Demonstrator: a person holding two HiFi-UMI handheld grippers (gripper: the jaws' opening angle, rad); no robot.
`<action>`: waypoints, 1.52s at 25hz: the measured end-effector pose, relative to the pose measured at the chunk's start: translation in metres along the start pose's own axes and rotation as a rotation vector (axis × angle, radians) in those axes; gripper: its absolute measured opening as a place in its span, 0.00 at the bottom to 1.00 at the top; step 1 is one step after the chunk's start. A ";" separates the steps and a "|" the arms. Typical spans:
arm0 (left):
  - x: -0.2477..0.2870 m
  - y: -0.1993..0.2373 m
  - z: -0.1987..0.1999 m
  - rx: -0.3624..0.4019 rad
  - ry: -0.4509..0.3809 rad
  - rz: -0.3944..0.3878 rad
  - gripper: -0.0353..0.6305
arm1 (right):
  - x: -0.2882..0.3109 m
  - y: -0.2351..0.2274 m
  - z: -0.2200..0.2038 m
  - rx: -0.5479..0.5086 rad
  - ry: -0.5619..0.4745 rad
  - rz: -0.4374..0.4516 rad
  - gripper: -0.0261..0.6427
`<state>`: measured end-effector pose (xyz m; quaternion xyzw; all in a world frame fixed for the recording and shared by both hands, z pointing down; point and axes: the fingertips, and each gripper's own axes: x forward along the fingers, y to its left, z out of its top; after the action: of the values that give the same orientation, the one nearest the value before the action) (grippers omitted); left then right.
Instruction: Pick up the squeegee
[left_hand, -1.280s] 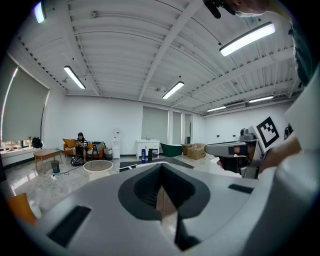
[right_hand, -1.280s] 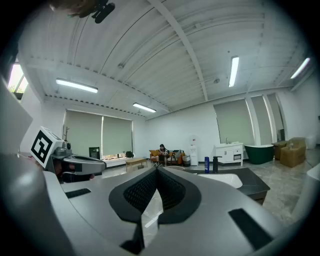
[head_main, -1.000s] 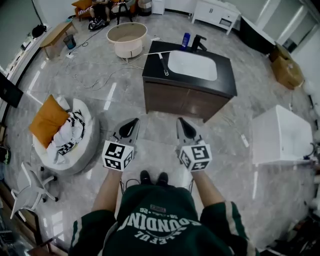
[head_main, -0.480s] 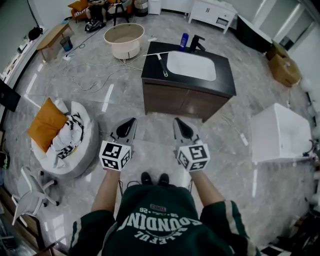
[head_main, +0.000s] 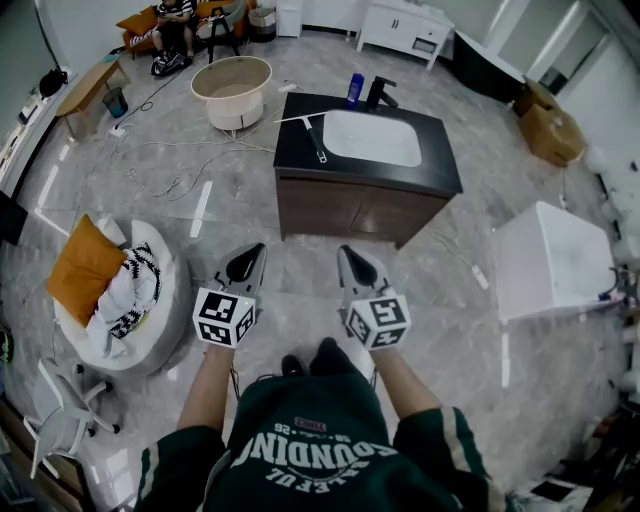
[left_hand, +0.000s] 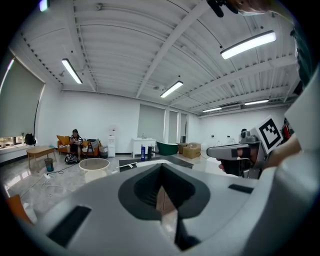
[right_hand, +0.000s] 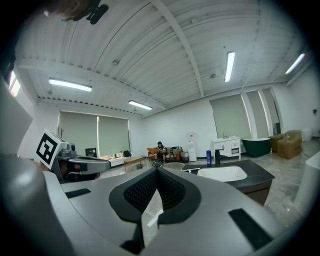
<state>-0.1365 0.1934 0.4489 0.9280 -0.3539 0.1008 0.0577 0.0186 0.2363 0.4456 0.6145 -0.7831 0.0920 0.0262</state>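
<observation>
Squeegee (head_main: 315, 138) and blue bottle (head_main: 355, 89) on black countertop (head_main: 442, 172)

this looks like a big open studio hall set up as a mock bathroom: a dark vanity (head_main: 350, 205) with a white basin (head_main: 372, 138) stands free on a glossy marble floor (head_main: 300, 290), with a round tub (head_main: 235, 110), a green bathtub (right_hand: 256, 146), loose cables (head_main: 165, 170), cardboard boxes (head_main: 548, 130) and strip lights (right_hand: 230, 66) overhead.

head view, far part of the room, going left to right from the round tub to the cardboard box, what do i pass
round white tub → squeegee → blue bottle → black faucet → cardboard box
</observation>
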 end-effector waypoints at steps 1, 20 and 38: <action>0.001 0.002 0.001 0.001 -0.004 -0.004 0.06 | 0.001 0.000 0.000 -0.002 0.000 -0.003 0.04; 0.079 0.059 -0.001 0.010 0.036 -0.033 0.06 | 0.096 -0.040 0.000 0.015 0.002 -0.004 0.04; 0.275 0.156 0.047 -0.038 0.059 0.066 0.06 | 0.297 -0.171 0.048 -0.034 0.060 0.092 0.04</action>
<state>-0.0337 -0.1080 0.4714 0.9113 -0.3841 0.1232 0.0823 0.1147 -0.0951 0.4637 0.5742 -0.8109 0.0982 0.0557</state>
